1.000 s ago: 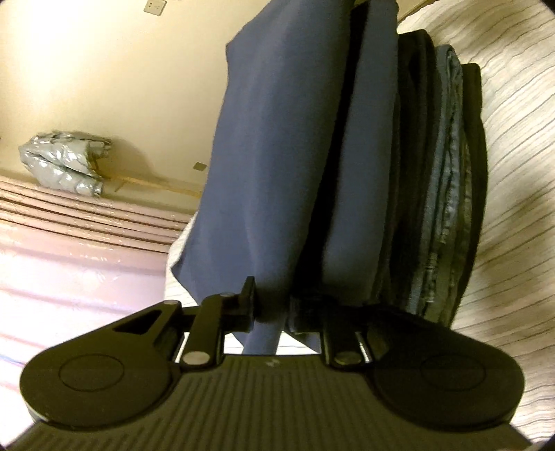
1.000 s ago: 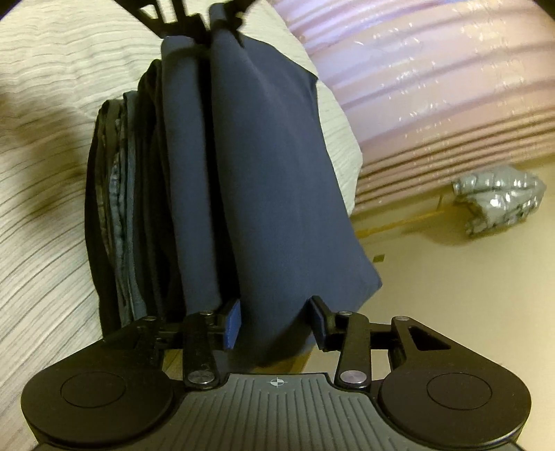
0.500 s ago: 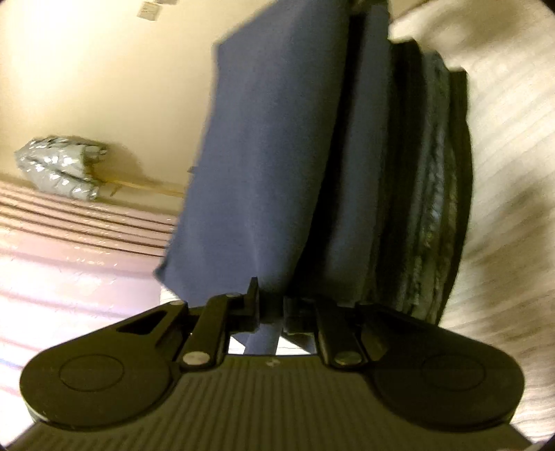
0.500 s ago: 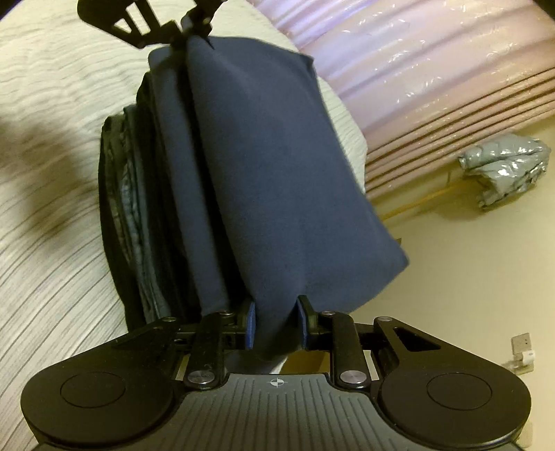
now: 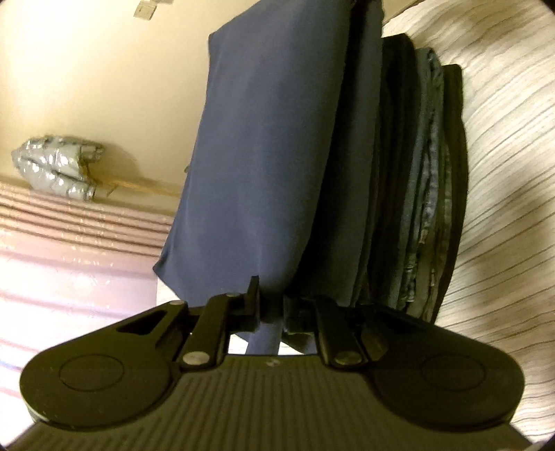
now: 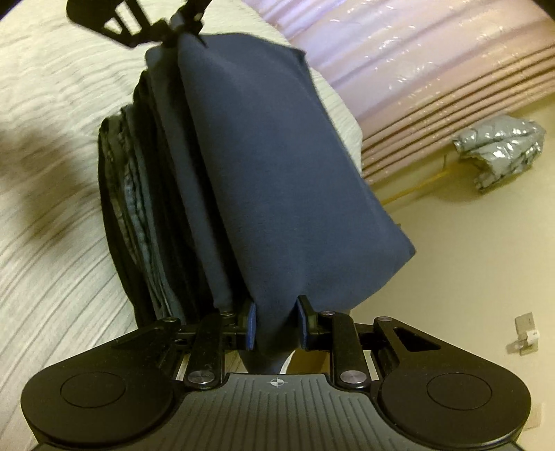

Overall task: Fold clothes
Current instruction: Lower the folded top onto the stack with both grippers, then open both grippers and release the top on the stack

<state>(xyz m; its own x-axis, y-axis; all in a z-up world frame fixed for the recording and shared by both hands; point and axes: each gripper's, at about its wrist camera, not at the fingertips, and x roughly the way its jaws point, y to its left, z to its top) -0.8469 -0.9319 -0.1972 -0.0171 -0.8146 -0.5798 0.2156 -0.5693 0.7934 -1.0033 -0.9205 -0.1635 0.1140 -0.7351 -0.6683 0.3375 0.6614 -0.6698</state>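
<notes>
A folded navy blue garment (image 5: 263,145) hangs stretched between my two grippers. My left gripper (image 5: 270,307) is shut on one end of it. My right gripper (image 6: 275,326) is shut on the other end (image 6: 277,180), its jaws a little apart around the bunched cloth. The left gripper also shows at the top of the right wrist view (image 6: 180,26). Beside the garment lies a stack of folded dark and grey clothes (image 5: 426,194), also in the right wrist view (image 6: 138,194), on a cream striped bedspread (image 5: 503,145).
A pink pleated curtain (image 6: 433,69) hangs along the bed's side. A crumpled silver-grey bundle (image 6: 499,149) lies on the beige floor (image 6: 468,260). A wall socket (image 6: 525,333) shows low at the right.
Both grippers have tilted and shifted with the navy garment held between them. The right jaws closed in at half a second ago and stand a little wider now.
</notes>
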